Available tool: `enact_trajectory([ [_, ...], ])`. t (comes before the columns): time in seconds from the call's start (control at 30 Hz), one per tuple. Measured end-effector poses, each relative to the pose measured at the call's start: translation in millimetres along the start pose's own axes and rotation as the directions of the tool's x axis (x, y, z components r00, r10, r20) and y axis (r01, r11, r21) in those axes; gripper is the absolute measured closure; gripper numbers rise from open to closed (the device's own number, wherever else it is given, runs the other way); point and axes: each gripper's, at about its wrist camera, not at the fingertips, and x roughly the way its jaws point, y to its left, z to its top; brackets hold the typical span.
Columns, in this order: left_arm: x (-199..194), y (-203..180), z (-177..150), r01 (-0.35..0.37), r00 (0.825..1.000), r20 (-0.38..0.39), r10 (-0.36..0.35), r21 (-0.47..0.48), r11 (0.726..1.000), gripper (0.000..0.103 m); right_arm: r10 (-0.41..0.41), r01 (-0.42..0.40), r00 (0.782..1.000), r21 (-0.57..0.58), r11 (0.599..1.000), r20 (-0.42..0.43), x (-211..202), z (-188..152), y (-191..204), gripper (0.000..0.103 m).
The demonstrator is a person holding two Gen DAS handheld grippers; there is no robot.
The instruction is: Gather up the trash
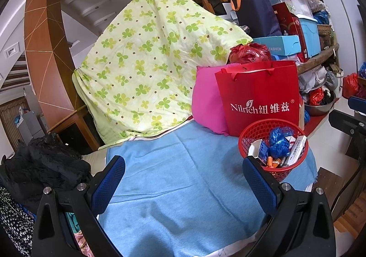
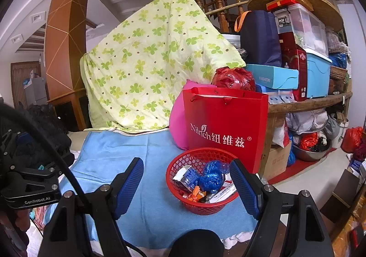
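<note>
A red mesh basket [image 2: 180,185] [image 1: 248,137] stands on the blue cloth [image 1: 178,177] [image 2: 146,211] near its right edge. It holds a crumpled blue plastic bag [image 2: 211,177] [image 1: 279,143], small boxes [image 2: 188,175], orange wrappers [image 2: 197,195] and white cartons. My right gripper [image 2: 186,179] is open, with the basket seen between its fingers and nothing held. My left gripper [image 1: 183,177] is open over bare blue cloth, the basket just beyond its right finger [image 1: 258,186]. The left gripper's body also shows at the left of the right wrist view.
A red paper bag [image 2: 226,124] [image 1: 258,97] stands right behind the basket, with a pink cushion [image 2: 178,124] and a red plastic bag [image 2: 233,78]. A green-patterned quilt [image 2: 148,62] hangs behind. Black fabric [image 1: 43,165] lies left. Cluttered shelves [image 2: 308,101] fill the right.
</note>
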Motion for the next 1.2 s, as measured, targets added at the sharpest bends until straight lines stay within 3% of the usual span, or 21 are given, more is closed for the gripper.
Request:
enact_trajectory([
  [0.77,9.8,9.1,-14.3,0.025,0.999,-0.028,-0.025,0.017,1.0,0.001,0.002,-0.002,0.999,0.002,1.0,-0.043,21.0,-0.6,-1.9,0.022],
  [1.03,26.8,7.5,-14.9,0.051,0.998,-0.04,-0.05,0.027,0.998,0.001,-0.044,0.045,0.996,0.013,0.999,-0.074,42.1,-2.9,-4.7,0.022],
  [1.2,48.2,31.3,-14.9,0.094,0.995,-0.024,-0.095,-0.054,0.994,0.001,-0.052,0.058,0.993,0.056,0.997,-0.109,64.6,-4.2,-11.9,0.022],
])
